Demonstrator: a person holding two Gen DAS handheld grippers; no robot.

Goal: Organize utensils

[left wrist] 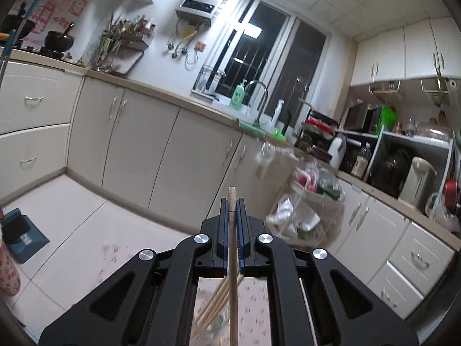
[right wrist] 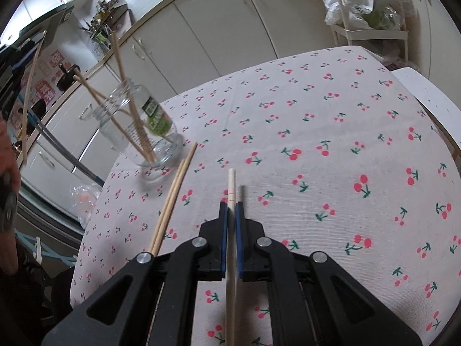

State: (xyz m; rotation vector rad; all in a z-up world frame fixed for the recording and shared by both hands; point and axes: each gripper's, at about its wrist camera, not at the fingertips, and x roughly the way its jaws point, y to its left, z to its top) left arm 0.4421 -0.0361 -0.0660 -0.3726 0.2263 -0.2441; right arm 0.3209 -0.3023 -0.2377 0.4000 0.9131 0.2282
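In the left wrist view my left gripper [left wrist: 232, 205] is shut on a wooden chopstick [left wrist: 232, 196]. It is raised and points roughly level at the kitchen cabinets. Below it, between its arms, I see a glass jar [left wrist: 214, 320] with several chopsticks. In the right wrist view my right gripper [right wrist: 231, 206] is shut on a pale chopstick [right wrist: 231, 181] above the cherry-print tablecloth [right wrist: 331, 132]. The glass jar [right wrist: 138, 127] stands at the table's far left and holds several chopsticks [right wrist: 131, 109]. Two loose chopsticks [right wrist: 175, 199] lie side by side left of my right gripper.
A person's hand [right wrist: 7, 155] and a raised chopstick [right wrist: 30, 95] show at the left edge of the right wrist view. Cabinets [left wrist: 138, 150] line the walls. A rack with plastic bags [right wrist: 366, 8] stands beyond the table. A dustpan [left wrist: 23, 239] lies on the floor.
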